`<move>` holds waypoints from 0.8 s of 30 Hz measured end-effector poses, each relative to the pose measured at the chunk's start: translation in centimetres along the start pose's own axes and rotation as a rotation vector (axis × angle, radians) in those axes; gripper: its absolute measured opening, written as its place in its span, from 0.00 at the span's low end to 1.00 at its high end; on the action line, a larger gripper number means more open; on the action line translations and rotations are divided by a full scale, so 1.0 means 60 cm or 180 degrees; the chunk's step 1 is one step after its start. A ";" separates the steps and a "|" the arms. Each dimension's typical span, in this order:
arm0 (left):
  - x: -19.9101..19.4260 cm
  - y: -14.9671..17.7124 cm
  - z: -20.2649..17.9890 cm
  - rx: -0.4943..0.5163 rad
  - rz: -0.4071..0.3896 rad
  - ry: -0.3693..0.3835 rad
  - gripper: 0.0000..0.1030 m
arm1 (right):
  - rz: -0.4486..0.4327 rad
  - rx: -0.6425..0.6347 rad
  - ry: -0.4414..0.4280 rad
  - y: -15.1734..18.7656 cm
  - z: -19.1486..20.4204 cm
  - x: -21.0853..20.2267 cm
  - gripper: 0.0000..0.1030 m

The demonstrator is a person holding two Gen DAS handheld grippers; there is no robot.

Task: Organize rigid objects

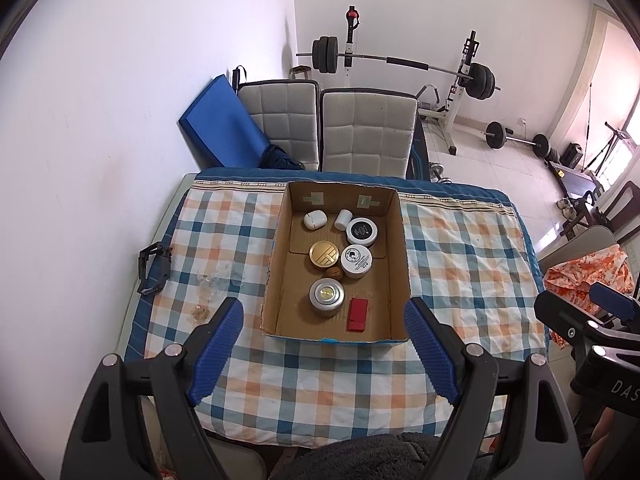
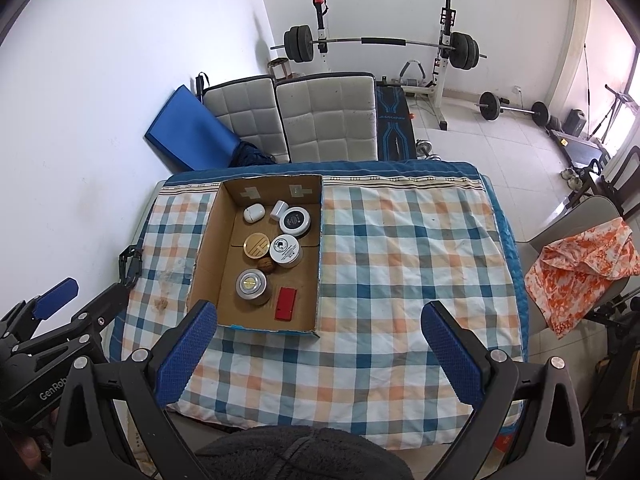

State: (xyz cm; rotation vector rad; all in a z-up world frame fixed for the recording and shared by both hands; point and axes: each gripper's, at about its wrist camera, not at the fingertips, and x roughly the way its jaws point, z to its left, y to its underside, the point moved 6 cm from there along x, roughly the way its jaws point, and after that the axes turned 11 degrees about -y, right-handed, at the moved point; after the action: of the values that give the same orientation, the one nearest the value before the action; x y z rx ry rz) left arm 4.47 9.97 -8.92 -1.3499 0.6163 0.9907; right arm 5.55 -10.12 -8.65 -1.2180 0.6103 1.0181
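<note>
A cardboard box [image 1: 396, 240] [image 2: 208, 240] sits on the checked tablecloth and holds several items: a white case [image 1: 314, 220], a small white bottle [image 1: 343, 219], a black-lidded jar [image 1: 362, 231], a gold-lidded tin [image 1: 324, 255], a white-lidded jar [image 1: 356, 261], a walnut [image 1: 334, 273], a silver tin [image 1: 327, 297] and a red flat block [image 1: 357, 315] [image 2: 285, 303]. My left gripper [image 1: 324, 316] hangs open above the near edge of the box, holding nothing. My right gripper [image 2: 320, 320] is open and empty, over the cloth right of the box.
A black clip-like object [image 1: 154, 268] lies at the table's left edge by the wall. Two padded chairs [image 1: 364, 136] stand behind the table, with a blue mat [image 1: 224, 120] and a barbell rack [image 1: 400, 64] beyond. An orange patterned cloth [image 2: 580, 264] drapes a chair at right.
</note>
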 end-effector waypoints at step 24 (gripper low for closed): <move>0.000 0.005 0.004 0.0009 -0.0012 -0.0002 0.80 | 0.0050 0.0011 -0.0002 0.006 -0.003 0.012 1.00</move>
State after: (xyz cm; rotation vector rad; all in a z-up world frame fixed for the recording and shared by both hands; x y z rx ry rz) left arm 4.16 10.21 -9.04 -1.3478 0.6141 0.9869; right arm 5.59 -10.07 -9.44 -1.2116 0.6217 1.0300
